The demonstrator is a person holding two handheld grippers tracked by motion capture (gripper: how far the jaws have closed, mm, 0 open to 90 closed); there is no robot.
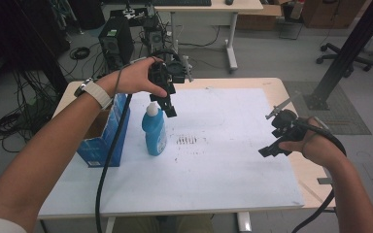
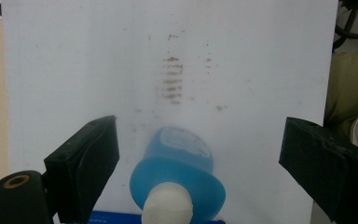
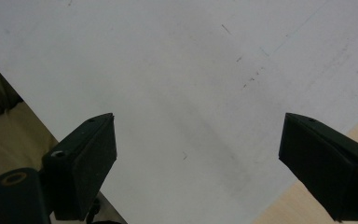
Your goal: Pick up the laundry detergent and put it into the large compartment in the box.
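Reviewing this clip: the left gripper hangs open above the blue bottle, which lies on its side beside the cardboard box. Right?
Not quite. The blue bottle stands upright, white cap up, as the high view shows. The left gripper does hang open above it, beside the cardboard box.

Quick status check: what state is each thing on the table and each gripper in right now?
Blue bottle: upright on the white sheet, white cap on, not gripped.
Blue cardboard box: open at top, beside the bottle.
Left gripper: open, above the bottle's cap.
Right gripper: open, holding nothing.
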